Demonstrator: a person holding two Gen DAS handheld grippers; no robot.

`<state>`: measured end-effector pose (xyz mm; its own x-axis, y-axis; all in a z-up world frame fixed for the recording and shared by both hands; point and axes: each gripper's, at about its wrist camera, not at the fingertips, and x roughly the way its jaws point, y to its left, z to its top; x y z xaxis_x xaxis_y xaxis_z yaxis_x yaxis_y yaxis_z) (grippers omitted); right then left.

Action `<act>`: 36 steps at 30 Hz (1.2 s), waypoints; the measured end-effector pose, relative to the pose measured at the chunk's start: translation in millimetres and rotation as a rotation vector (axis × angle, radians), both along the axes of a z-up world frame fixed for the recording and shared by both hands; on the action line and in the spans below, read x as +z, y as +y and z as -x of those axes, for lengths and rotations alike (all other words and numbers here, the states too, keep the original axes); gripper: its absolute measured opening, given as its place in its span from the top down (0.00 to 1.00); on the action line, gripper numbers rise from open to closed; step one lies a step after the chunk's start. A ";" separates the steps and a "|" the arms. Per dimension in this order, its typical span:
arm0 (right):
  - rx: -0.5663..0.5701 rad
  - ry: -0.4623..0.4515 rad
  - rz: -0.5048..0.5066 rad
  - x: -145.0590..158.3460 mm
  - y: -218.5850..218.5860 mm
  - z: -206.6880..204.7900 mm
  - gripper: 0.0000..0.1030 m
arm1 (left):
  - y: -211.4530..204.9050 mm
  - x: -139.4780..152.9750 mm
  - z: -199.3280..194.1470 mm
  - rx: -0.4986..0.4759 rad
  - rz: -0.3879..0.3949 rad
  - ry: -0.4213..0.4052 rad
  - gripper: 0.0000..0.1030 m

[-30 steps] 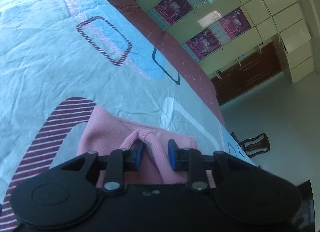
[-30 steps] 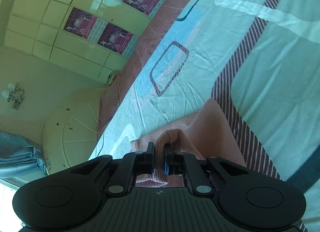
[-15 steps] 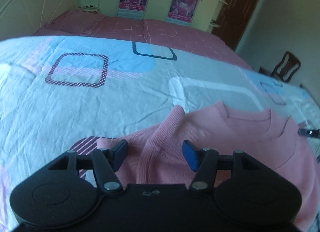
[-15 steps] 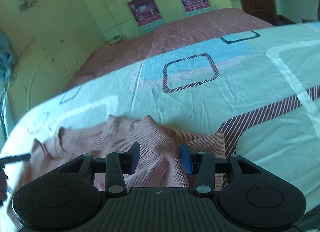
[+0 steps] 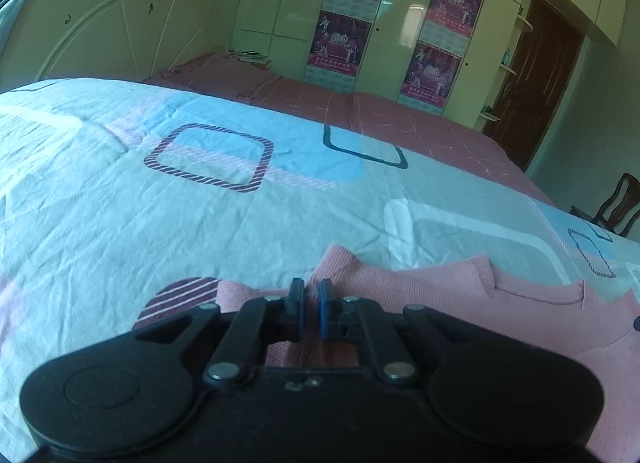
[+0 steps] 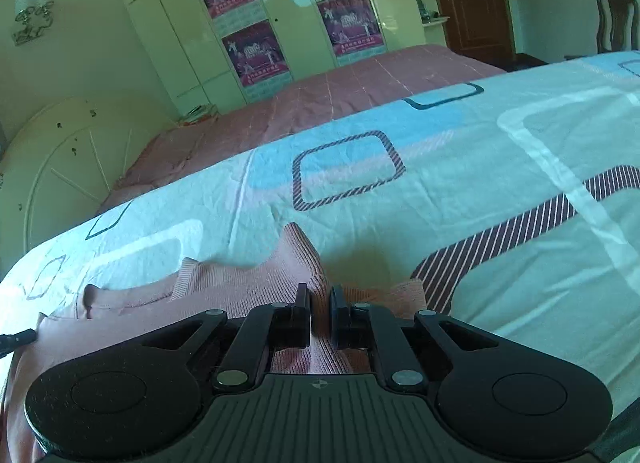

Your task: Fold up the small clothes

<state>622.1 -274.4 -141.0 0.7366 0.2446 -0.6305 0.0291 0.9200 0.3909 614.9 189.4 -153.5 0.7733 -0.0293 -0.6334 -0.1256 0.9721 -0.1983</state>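
A small pink knit sweater (image 5: 460,291) lies spread on the patterned bedsheet (image 5: 160,215). My left gripper (image 5: 311,295) is shut on a pinched fold of the sweater near its left shoulder. In the right wrist view the same sweater (image 6: 240,283) lies to the left, neckline towards the far side. My right gripper (image 6: 320,303) is shut on a raised fold of the sweater near its right shoulder. The other gripper's fingertip shows at the sweater's far edge in each view.
The bed carries a pink quilt (image 5: 360,111) behind the sheet and a white headboard (image 5: 120,35). A wardrobe with posters (image 5: 400,23) and a brown door (image 5: 536,83) stand beyond. A wooden chair (image 5: 616,203) is by the bed's right side.
Both grippers opened and let the sweater down flat on the sheet half a second ago. Now both have closed again on new folds at its shoulders.
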 end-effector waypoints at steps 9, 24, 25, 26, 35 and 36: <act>0.007 0.033 0.196 14.8 21.6 -2.0 0.72 | -4.8 3.0 -5.8 -0.032 -0.051 0.040 0.72; 0.365 0.024 0.257 -1.6 171.2 -2.0 0.75 | -133.5 -5.9 -5.6 -0.414 -0.070 0.075 0.58; 0.356 0.027 0.259 -1.5 172.8 -6.0 0.75 | -133.4 -6.0 -8.5 -0.407 -0.071 0.066 0.57; 0.358 0.024 0.271 -0.9 174.7 -7.1 0.75 | -135.5 -6.9 -9.6 -0.405 -0.082 0.061 0.56; 0.401 -0.052 0.236 25.9 170.1 56.1 0.74 | -127.0 13.8 49.1 -0.360 -0.072 0.011 0.53; 0.431 -0.056 0.235 24.2 175.0 64.9 0.74 | -128.4 12.9 58.2 -0.352 -0.077 0.000 0.52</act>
<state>557.2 -99.4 -116.8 0.6340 0.3903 -0.6676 -0.3881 0.9073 0.1619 556.7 61.0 -140.5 0.7240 -0.2465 -0.6443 0.2198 0.9677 -0.1232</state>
